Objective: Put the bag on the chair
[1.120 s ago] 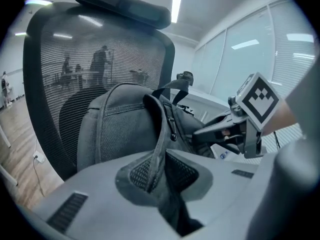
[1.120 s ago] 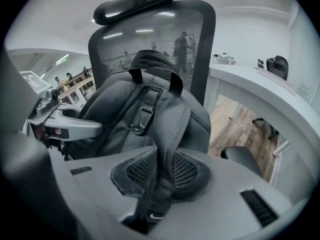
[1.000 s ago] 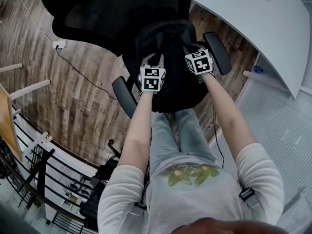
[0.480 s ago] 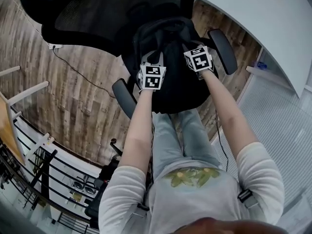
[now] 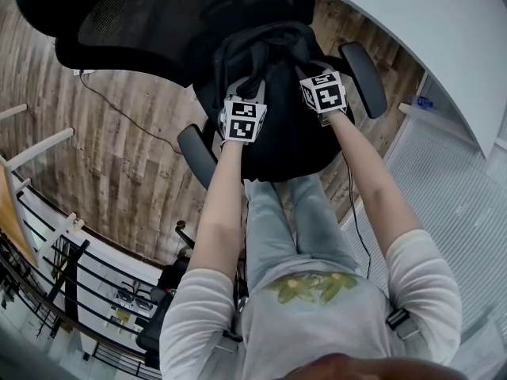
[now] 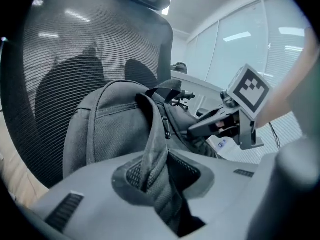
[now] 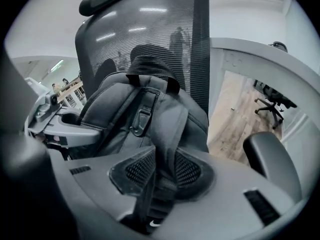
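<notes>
A black backpack (image 5: 277,137) stands upright on the seat of a black office chair (image 5: 158,14), leaning on its mesh backrest (image 6: 60,84). My left gripper (image 6: 155,171) has the bag's left shoulder strap (image 6: 155,134) between its pads. My right gripper (image 7: 162,169) has the other strap (image 7: 167,129) the same way. Both pairs of jaws have just been opening a little, and the pads still touch the straps. In the head view the left gripper (image 5: 240,95) and right gripper (image 5: 307,71) sit side by side over the bag's top.
The chair's armrests (image 5: 194,153) (image 5: 364,77) flank the bag. A curved white desk (image 5: 428,30) runs close on the right. A cable and wall socket (image 5: 79,74) lie on the wooden floor (image 5: 119,157) at left; railings (image 5: 55,267) stand at lower left.
Both grippers have sunk a little with the bag onto the seat. The straps look slightly slacker now.
</notes>
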### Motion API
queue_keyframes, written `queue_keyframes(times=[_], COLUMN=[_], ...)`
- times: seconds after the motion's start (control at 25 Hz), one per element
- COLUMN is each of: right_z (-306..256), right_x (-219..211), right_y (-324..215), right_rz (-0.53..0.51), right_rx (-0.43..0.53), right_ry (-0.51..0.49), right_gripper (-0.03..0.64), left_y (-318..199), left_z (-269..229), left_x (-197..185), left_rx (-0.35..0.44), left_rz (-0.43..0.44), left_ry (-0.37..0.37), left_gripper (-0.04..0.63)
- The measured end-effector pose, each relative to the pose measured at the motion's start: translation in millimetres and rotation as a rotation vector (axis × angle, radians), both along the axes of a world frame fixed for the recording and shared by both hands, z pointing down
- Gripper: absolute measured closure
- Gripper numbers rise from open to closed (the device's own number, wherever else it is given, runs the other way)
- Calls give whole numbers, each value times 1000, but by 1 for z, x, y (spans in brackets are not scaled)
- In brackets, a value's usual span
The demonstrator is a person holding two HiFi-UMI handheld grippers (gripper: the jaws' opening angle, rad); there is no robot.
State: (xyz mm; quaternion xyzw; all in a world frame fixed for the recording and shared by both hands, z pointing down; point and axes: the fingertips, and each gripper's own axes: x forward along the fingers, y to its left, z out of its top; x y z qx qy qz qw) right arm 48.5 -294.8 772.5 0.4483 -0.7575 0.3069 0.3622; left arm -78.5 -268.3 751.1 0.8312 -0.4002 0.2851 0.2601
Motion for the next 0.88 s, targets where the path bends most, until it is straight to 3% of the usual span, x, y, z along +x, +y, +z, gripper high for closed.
queue_keyframes(times=[0.16,0.28,0.48,0.88], right_z=[-8,-14,-36,-80], right_x=[10,15,16,12], right_y=[-2,-1,-2,22], right_rz=[46,70,64,5], right_rx=[26,24,72,226], right_ry=[-38,-89,-111,-101], right_gripper=[475,373,357,348], left_y=[8,10,3,-1], left_z=[-6,-13,-43,-99], left_x=[8,14,17,9], left_rx=[-25,-23,38,192], left_rz=[49,52,-14,-103], left_ry=[49,59,127,133], left_gripper=[418,360,298,287])
